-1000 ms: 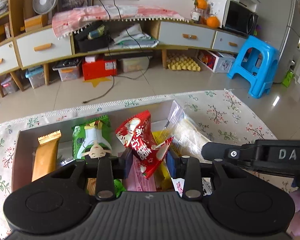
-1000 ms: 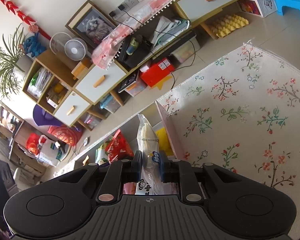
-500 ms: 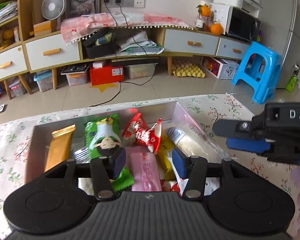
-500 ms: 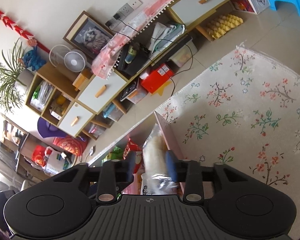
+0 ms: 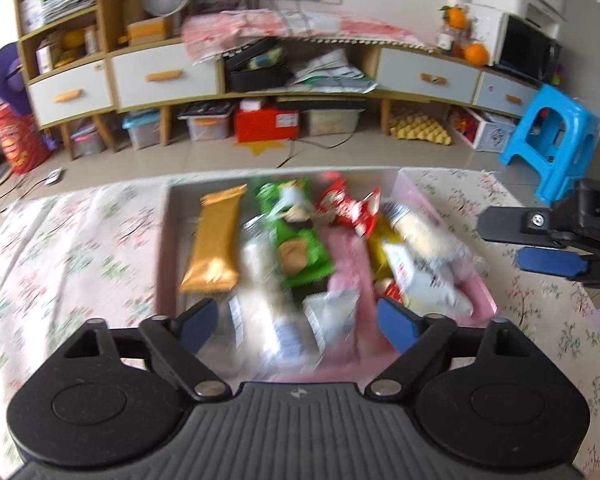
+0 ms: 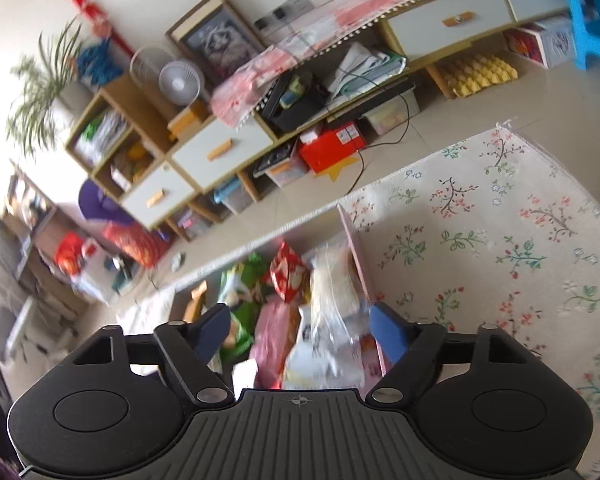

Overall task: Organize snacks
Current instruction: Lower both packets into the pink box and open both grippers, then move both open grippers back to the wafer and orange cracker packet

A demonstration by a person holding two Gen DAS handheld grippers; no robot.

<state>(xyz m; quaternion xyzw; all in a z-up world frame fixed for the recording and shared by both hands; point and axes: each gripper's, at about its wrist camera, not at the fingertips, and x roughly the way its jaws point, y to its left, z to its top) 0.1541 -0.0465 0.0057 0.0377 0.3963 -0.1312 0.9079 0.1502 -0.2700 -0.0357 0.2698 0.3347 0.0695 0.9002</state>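
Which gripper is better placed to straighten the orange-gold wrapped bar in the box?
Left, probably. The left gripper is open, facing the pink box, near the orange-gold wrapped bar. The right gripper, also open, sits at the box's opposite side.

The left gripper (image 5: 298, 324) has a ribbed dark-grey body with a small crosshair mark at twelve o'clock, two round black discs at nine and three o'clock, silver pivot screws, black linkage arms and blue fingertip pads (image 5: 394, 323). The right gripper (image 6: 300, 328) looks identical.
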